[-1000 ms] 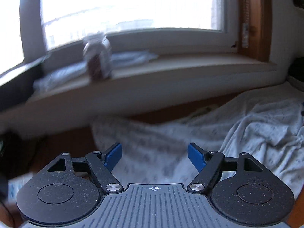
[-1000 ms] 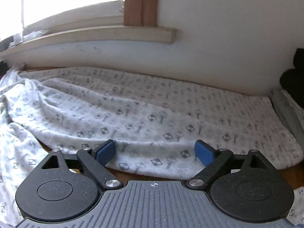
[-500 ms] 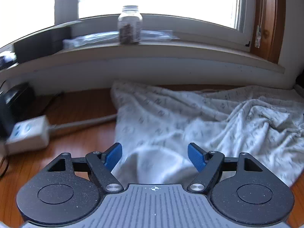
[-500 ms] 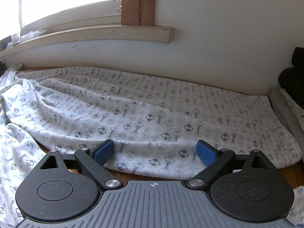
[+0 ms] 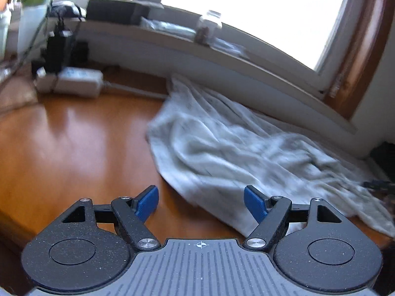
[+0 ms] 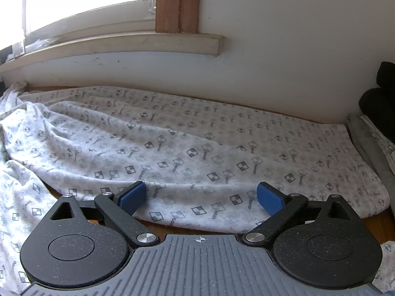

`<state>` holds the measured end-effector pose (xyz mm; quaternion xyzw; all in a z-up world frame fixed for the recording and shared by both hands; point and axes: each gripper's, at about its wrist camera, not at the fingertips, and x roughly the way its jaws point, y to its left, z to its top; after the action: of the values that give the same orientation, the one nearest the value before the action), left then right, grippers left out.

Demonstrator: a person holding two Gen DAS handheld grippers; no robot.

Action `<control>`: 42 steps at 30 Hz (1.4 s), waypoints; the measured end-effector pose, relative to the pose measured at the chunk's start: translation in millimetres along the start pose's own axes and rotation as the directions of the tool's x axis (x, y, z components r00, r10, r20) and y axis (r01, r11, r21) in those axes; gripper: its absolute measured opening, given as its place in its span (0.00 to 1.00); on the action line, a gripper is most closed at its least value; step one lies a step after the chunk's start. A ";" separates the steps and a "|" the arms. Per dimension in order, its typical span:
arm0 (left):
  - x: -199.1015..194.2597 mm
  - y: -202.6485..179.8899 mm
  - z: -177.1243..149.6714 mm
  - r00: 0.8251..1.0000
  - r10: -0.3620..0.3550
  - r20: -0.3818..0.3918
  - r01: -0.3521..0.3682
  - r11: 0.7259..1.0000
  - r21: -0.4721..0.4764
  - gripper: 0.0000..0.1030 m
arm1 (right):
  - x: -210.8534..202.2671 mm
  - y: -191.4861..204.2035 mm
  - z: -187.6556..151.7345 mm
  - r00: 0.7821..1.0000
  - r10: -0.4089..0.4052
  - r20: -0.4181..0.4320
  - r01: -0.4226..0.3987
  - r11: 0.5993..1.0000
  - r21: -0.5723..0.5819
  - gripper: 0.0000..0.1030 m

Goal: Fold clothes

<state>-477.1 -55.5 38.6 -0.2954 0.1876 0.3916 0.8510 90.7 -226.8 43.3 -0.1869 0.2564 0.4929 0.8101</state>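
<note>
A white garment (image 6: 187, 148) printed with small grey checkered marks is spread, rumpled, across an orange wooden table (image 5: 69, 133) below a window sill (image 6: 123, 46). The right gripper (image 6: 201, 197) is held wide apart over the garment's near hem, with nothing gripped. The left gripper (image 5: 200, 201) is also seen wide apart and empty, above the table at the garment's blurred left edge (image 5: 222, 148).

Rumpled white garment (image 5: 237, 153) on wooden tabletop (image 5: 74, 143)
</note>
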 end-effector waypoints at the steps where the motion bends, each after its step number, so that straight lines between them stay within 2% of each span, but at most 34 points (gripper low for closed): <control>1: -1.4 -5.2 -4.2 1.000 -0.012 -0.001 0.012 1.000 -0.003 0.75 | 0.1 -0.5 0.0 1.000 0.002 0.000 -0.002 1.000 0.002 0.93; 5: -1.5 -26.3 -14.7 0.999 -0.051 -0.012 0.051 0.999 0.003 0.76 | 0.4 -1.0 -0.2 1.000 0.004 -0.001 -0.004 1.000 0.005 0.94; 10: 6.7 -59.5 -26.5 0.999 -0.048 -0.018 0.050 0.992 0.115 0.73 | -0.1 -0.8 -0.4 1.000 0.003 0.000 -0.003 1.000 0.002 0.94; 13: 13.0 -73.2 -31.6 1.000 0.020 0.004 -0.021 0.977 0.213 0.44 | -0.1 -1.7 -0.4 1.000 0.010 0.000 -0.010 1.000 0.007 0.94; 14: 13.7 -72.2 -30.0 1.000 0.015 0.001 -0.015 0.976 0.216 0.29 | -0.1 -1.8 -0.4 1.000 0.011 0.000 -0.011 1.000 0.008 0.94; 15: 14.0 -70.0 -27.8 1.000 0.003 -0.004 -0.002 0.977 0.212 0.21 | -0.1 -1.5 -0.3 1.000 0.010 0.000 -0.010 1.000 0.008 0.94; 17: 10.5 -63.7 -23.3 1.000 0.001 0.012 -0.004 0.977 0.212 0.10 | -0.1 -0.5 -0.3 1.000 0.007 0.000 -0.007 1.000 0.006 0.94; 19: 2.3 -53.4 -15.2 0.999 0.010 0.040 -0.018 0.977 0.212 0.06 | 0.1 -0.6 -0.2 1.000 0.009 0.000 -0.009 1.000 0.008 0.94; 24: -47.6 -18.5 21.6 0.989 0.059 0.138 -0.091 0.968 0.234 0.05 | 0.0 -0.6 -0.1 1.000 0.007 0.000 -0.007 1.000 0.015 0.94; 26: -68.0 -4.6 33.7 0.986 0.082 0.144 -0.117 0.959 0.257 0.05 | 0.5 -1.8 0.2 1.000 0.007 -0.004 -0.007 1.000 0.023 0.94; 30: -97.4 23.9 38.7 0.985 0.130 0.114 -0.156 0.953 0.259 0.05 | 1.6 -6.1 -0.1 0.999 0.027 -0.029 -0.025 0.997 0.071 0.94; 36: -100.3 50.2 19.7 0.985 0.171 0.012 -0.169 0.954 0.246 0.06 | -1.2 -2.5 -2.7 0.999 0.013 -0.030 -0.010 0.997 0.079 0.94; 38: -96.1 56.0 14.6 0.987 0.154 -0.042 -0.139 0.960 0.244 0.15 | -1.2 -2.3 -3.1 1.000 0.011 -0.027 -0.008 0.997 0.083 0.95; 39: -95.2 58.1 13.1 0.986 0.161 -0.048 -0.145 0.960 0.241 0.20 | -1.1 -1.9 -3.1 1.000 0.008 -0.026 -0.006 0.997 0.083 0.95; 41: -97.2 63.7 12.3 0.984 0.172 -0.039 -0.159 0.962 0.224 0.38 | -0.8 -1.4 -3.1 1.000 0.006 -0.025 -0.003 0.996 0.084 0.95; 42: -99.6 66.8 13.9 0.985 0.173 -0.026 -0.164 0.964 0.211 0.43 | -0.5 -1.3 -3.0 1.000 0.007 -0.025 -0.005 0.996 0.085 0.95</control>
<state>-589.9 -67.2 80.2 -0.1963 0.2709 0.4340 0.8365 91.0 -229.3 41.3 -0.1578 0.2880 0.4815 0.8126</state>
